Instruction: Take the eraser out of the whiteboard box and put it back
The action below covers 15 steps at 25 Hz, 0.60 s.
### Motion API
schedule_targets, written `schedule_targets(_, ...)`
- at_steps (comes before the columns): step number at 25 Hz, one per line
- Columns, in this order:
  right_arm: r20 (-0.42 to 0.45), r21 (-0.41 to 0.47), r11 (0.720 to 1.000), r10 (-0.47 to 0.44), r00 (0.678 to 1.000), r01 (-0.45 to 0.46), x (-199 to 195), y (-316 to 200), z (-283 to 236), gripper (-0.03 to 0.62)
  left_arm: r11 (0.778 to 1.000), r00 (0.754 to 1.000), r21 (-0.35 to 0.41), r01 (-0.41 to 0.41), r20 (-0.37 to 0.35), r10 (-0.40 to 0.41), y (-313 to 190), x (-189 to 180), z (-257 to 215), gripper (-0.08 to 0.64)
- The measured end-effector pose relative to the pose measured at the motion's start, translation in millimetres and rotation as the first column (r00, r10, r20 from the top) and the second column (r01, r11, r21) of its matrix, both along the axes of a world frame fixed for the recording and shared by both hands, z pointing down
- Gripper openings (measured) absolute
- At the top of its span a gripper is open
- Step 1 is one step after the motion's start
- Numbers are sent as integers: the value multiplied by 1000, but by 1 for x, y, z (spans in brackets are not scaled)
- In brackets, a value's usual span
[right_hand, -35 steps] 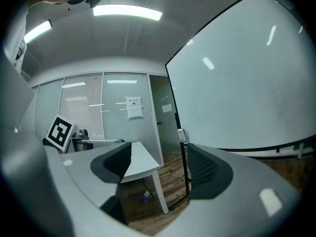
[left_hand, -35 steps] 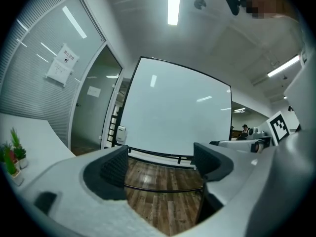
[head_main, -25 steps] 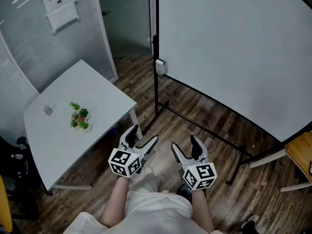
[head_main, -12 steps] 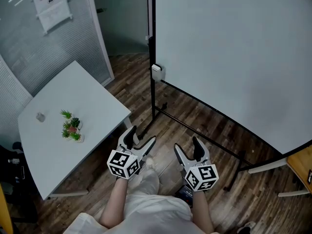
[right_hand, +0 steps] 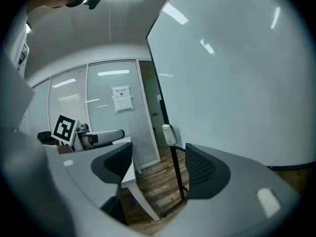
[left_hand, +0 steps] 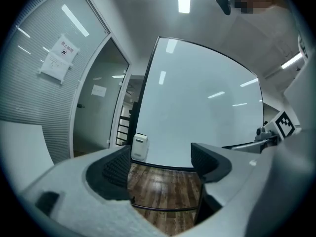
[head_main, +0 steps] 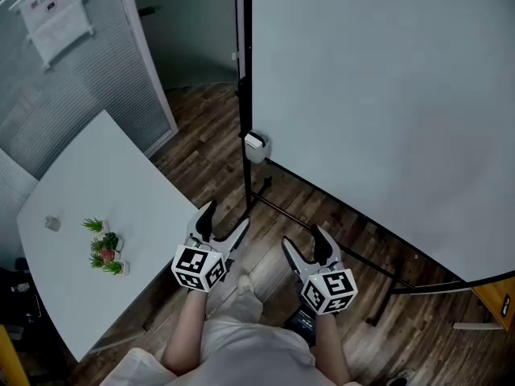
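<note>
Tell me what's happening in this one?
A person stands before a whiteboard on a stand, holding the left tongs and the right tongs low in front. Both are open and empty; the left tongs have just been closing slightly, with nothing between them. The small white whiteboard box hangs at the board's lower left corner, ahead of both tongs, not yet reached. A white table with small potted plants stands to the left.

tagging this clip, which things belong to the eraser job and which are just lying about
Job: whiteboard box; left tool, open, empty, jaws just closing a little; right tool, open, empty. Eraser not visible.
Lying about: whiteboard, table, small plants on it, wall notice.
</note>
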State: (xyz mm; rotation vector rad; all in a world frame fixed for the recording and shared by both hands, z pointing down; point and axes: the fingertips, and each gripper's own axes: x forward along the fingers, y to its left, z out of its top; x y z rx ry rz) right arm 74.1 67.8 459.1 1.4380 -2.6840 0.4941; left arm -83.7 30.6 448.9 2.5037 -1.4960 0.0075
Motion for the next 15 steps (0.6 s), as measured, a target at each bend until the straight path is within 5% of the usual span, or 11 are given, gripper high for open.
schedule_targets(7,-29,-8,1000,12,999,-12,-22,-74,0,337,1000,1000,-4,1,-15,-1,-88,-30,1,373)
schedule_targets(15,-42,22,999,29,999,-28,-44,-122,-9,337,997,997,12,-78,4,78,-131,-28,6,368)
